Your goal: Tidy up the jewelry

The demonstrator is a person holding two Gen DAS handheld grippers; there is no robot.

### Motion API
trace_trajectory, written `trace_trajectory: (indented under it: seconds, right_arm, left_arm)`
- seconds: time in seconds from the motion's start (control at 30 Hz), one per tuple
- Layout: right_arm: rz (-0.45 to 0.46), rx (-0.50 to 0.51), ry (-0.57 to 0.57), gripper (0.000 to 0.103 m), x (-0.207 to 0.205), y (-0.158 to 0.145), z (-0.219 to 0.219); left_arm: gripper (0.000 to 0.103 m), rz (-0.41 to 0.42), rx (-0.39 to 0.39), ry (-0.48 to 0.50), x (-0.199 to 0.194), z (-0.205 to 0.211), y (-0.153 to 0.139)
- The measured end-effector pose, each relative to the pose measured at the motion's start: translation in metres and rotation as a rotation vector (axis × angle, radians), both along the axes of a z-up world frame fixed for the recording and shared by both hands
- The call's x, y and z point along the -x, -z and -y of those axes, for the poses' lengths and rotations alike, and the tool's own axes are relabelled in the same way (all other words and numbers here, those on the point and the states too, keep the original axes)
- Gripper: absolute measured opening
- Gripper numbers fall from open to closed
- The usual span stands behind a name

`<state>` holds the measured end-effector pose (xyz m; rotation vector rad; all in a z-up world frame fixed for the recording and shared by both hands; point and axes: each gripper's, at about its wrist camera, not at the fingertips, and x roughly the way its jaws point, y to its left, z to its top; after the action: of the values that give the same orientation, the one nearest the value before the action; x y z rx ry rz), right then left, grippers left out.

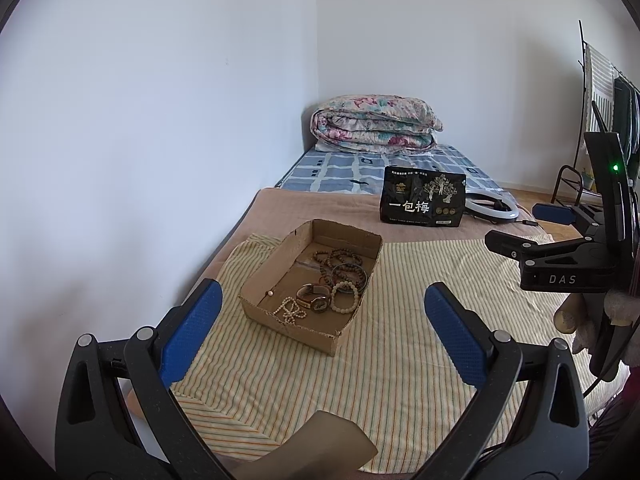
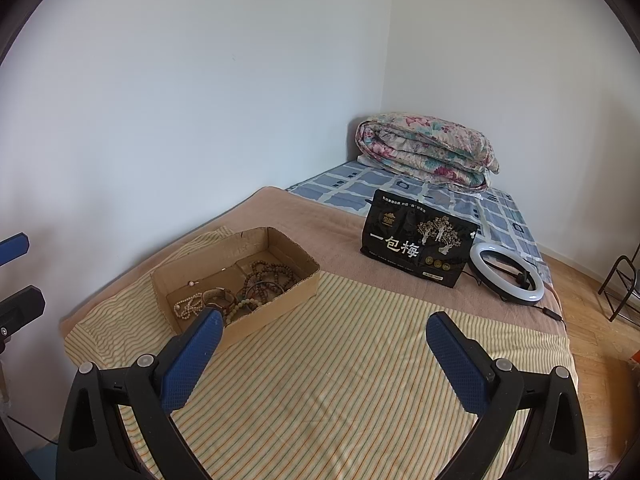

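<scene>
Nearest the cameras, the left gripper (image 1: 323, 312) hangs above the striped cloth (image 1: 360, 360) with its blue pads spread wide and nothing between them. The right gripper (image 2: 325, 340) is the same: fingers wide apart, empty, held over the cloth just short of the box.

A little farther on sits the cardboard box (image 1: 280, 322), low-walled and open-topped, resting on the cloth. All the jewelry in view lies inside it: a pale bead string (image 1: 289, 310) at the near corner, a watch (image 1: 314, 298) beside it, a light bead bracelet (image 1: 344, 288), and darker wooden bead strands (image 1: 338, 258) heaped toward the far end, overlapping one another. None lies on the cloth.

This fits either a box waiting to be sorted out or one just filled, so I would not commit to a move. If a piece is to be lifted, the strands overlap, so a pinch on a single loop at the edge of the heap, raised slowly, should keep neighbours from dragging along.

Beyond stand a black packet (image 1: 424, 200), a ring light (image 2: 506, 276) and a folded quilt (image 1: 374, 124).
</scene>
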<state>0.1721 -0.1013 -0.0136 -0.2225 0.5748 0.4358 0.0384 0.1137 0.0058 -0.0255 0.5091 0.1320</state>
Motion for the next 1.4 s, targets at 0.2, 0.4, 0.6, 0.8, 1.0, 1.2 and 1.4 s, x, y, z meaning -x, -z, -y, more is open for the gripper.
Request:
trace_trajectory:
  seconds: [0.2,0.4,0.6,0.8,1.0,1.2,1.4]
  right_arm:
    - [0.001,0.002,-0.002,0.103,0.0001,-0.0003,-0.0002]
    - [0.000,0.004,-0.003,0.103,0.0006,0.0000,-0.0011]
    - [-0.002,0.005,-0.002,0.103,0.0019,0.0015,0.0031]
    - [-0.003,0.007,-0.003,0.103,0.0015,0.0014,0.0019]
    - [-0.003,0.009,-0.003,0.103,0.0011,0.0013,0.0005]
    - [-0.005,0.012,-0.004,0.103,0.0033,0.0021,0.0016]
    - [-0.006,0.013,-0.004,0.103,0.0041,0.0027,0.0025]
  left_arm:
    - [0.103,0.000,-0.001,-0.001,-0.0001,-0.0001,0.0000]
    - [0.103,0.000,0.002,0.000,-0.0003,-0.0005,0.0003]
    - [0.103,0.001,0.002,-0.001,0.0002,-0.0012,0.0001]
    - [0.103,-0.002,0.003,-0.001,0.0002,-0.0011,-0.0004]
    - [0.103,-0.008,0.004,-0.013,0.0010,0.0012,-0.0028]
    - [0.103,-0.012,0.011,-0.021,-0.0003,0.0000,-0.0034]
    - [0.103,-0.001,0.002,-0.042,0.0001,0.0002,-0.0021]
